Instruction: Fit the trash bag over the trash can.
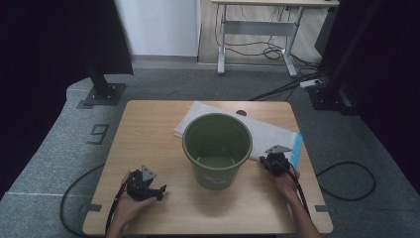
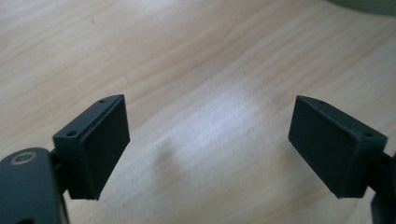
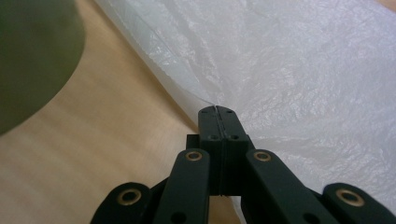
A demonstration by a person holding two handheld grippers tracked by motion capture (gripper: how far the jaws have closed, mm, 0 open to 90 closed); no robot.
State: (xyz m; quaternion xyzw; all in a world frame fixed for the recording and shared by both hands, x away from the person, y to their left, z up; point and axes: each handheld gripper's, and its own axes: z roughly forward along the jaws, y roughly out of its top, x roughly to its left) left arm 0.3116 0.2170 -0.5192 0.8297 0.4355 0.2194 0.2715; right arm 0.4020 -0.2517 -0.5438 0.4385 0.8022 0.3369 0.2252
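Observation:
A dark green bucket [image 1: 217, 148] stands upright and empty in the middle of the wooden table [image 1: 148, 129]. Behind it and to its right lies a flat white plastic bag [image 1: 270, 131] with a blue strip at its right end. My right gripper [image 1: 271, 161] is beside the bucket's right wall. Its jaws are shut on the bag's near edge [image 3: 216, 108], and a thin sliver of the film shows between the tips. My left gripper [image 1: 159, 191] rests low over bare wood at the front left, open with nothing between its pads [image 2: 100, 144].
The bucket's blurred wall [image 3: 32, 56] is close on the left of the right gripper view, and its base edge [image 2: 364, 3] is at the top right of the left gripper view. Cables trail off the table's front corners. A desk [image 1: 257, 20] and black stands are beyond the table.

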